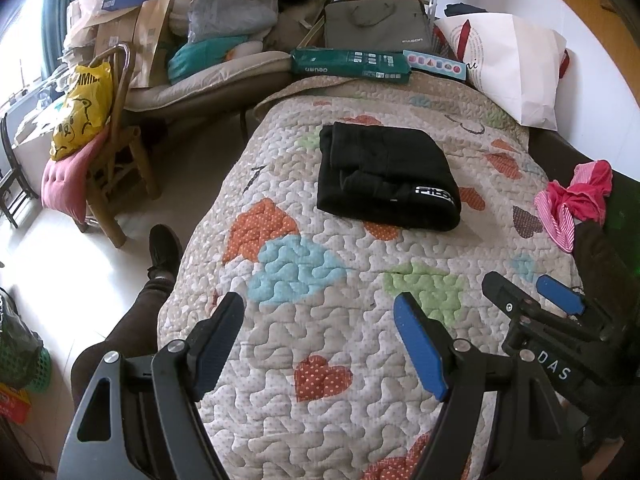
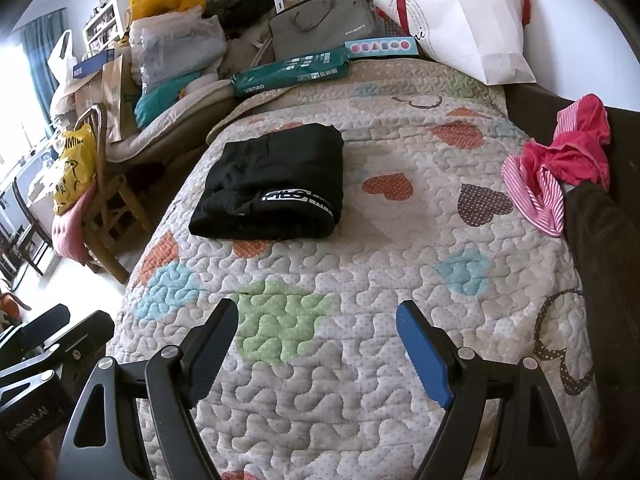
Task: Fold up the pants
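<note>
The black pants (image 1: 386, 178) lie folded into a compact bundle on the heart-patterned quilt (image 1: 320, 408), toward the middle of the bed, well apart from both tools and touched by neither; a white-lettered waistband shows along the bundle's near edge. Nearest me, the left gripper (image 1: 320, 340) hangs over the quilt's near end with its jaws spread wide and nothing between them; the right gripper (image 2: 318, 346) hovers just beside it, likewise agape and empty. Off to the right, a pink striped garment (image 2: 556, 172) sits crumpled at the quilt's edge; past the pants, a long green box (image 2: 290, 70) lies across the far end, with a grey laptop bag (image 2: 320, 24) behind it and a white paper bag (image 2: 464, 20) propped against the wall.
</note>
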Action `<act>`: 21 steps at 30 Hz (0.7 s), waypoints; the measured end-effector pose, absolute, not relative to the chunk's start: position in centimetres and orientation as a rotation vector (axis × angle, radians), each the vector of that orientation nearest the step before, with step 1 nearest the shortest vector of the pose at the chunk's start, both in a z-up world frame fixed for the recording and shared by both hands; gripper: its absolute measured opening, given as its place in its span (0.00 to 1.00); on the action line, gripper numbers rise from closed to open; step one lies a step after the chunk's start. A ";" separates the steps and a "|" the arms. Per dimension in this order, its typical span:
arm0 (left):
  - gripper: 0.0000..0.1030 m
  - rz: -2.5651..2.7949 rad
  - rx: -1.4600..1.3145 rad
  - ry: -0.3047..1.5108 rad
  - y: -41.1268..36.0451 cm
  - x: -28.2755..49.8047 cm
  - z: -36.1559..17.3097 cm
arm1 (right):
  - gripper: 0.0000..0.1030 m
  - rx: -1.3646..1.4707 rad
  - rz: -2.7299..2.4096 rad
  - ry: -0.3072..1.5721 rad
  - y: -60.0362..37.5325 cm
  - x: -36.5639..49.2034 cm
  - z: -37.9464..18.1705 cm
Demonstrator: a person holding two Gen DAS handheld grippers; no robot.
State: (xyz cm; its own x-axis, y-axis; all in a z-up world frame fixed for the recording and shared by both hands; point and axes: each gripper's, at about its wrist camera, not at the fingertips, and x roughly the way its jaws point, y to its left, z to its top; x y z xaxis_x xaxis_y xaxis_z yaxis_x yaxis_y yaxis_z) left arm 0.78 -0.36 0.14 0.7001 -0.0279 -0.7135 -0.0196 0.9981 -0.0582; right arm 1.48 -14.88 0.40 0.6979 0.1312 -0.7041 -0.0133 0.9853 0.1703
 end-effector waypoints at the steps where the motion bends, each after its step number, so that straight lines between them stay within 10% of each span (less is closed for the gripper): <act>1: 0.75 -0.004 -0.064 0.797 -0.3 0.8 0.1 | 0.83 0.150 0.079 0.797 -14.8 1.5 0.3; 21: 0.75 -0.002 -0.056 0.814 -0.6 0.9 -0.5 | 0.85 0.029 0.008 0.839 -13.9 1.8 -0.5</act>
State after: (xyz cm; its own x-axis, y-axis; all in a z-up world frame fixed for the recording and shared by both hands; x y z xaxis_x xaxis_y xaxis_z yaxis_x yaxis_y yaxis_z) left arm 0.86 -0.60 -0.49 0.6865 -0.0230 -0.7268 -0.0202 0.9985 -0.0506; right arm 1.76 -13.90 -0.49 0.6679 0.0184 -0.7441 0.0045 0.9996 0.0288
